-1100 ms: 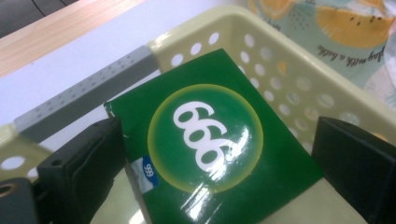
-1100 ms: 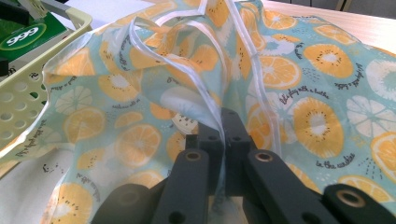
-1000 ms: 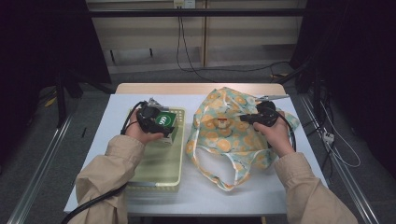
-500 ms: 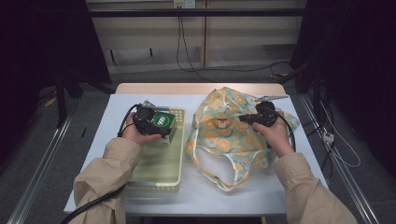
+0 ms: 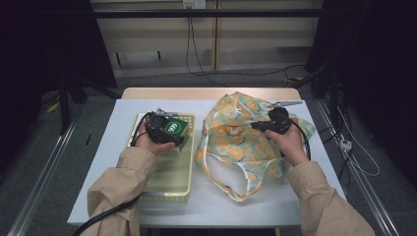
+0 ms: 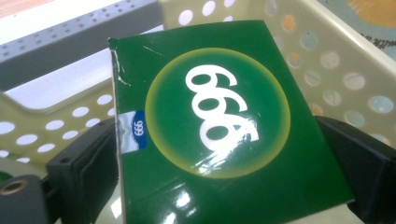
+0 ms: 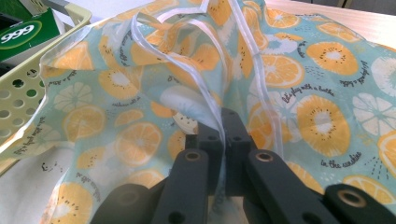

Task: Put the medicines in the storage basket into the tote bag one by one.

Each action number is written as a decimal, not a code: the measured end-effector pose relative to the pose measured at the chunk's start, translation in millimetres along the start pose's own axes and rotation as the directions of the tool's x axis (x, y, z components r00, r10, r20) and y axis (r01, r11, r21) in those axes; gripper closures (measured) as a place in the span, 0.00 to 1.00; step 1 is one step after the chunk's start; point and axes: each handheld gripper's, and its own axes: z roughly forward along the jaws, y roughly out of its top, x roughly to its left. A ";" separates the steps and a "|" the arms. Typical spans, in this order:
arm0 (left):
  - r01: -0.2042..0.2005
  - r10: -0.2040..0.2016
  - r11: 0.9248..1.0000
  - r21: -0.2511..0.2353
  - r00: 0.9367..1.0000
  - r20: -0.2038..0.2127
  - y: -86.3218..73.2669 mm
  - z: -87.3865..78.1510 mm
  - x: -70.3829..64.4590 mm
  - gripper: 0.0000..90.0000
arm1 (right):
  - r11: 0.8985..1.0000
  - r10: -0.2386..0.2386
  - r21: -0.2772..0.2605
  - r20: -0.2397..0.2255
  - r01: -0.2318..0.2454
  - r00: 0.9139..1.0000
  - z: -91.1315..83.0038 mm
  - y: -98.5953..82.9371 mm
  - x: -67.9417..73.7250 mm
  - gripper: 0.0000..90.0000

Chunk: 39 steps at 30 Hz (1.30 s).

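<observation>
A green box marked "999" is clamped between the jaws of my left gripper, held just above the pale yellow-green perforated basket. In the left gripper view the green box sits between both black jaws, with the basket wall behind it. A fabric bag printed with orange slices lies crumpled at the table's middle right. My right gripper is shut on the bag's white-trimmed rim, lifting it. In the right gripper view the bag bunches up from the closed jaws of my right gripper.
A white table carries the basket at left and the bag at right, with a wooden strip along its far edge. Cables trail from both grippers. Dark floor and metal rails surround the table.
The left gripper has lifted the green box slightly and tilted it toward the bag. The right gripper keeps holding the bag rim in about the same place.
</observation>
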 end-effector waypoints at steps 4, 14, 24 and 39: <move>-0.005 0.006 0.999 0.043 1.000 -0.023 1.4 -7.1 -0.2 0.14 | 1.000 0.008 -0.002 0.004 -0.008 1.000 -1.1 -1.2 -1.9 0.99; 0.004 -0.004 0.999 0.044 1.000 -0.004 -0.8 -20.4 5.0 0.19 | 1.000 0.010 -0.008 0.005 -0.010 1.000 -0.5 -2.9 -0.6 0.99; -0.027 0.026 1.000 0.007 0.999 0.042 16.1 -46.2 -3.0 0.19 | 1.000 0.023 -0.017 0.011 -0.023 1.000 -2.7 -3.3 -2.8 0.99; -0.077 0.081 0.996 -0.044 0.990 0.118 56.0 -85.8 -17.7 0.19 | 0.999 0.032 -0.023 0.014 -0.031 0.999 -6.5 -1.9 -4.8 0.99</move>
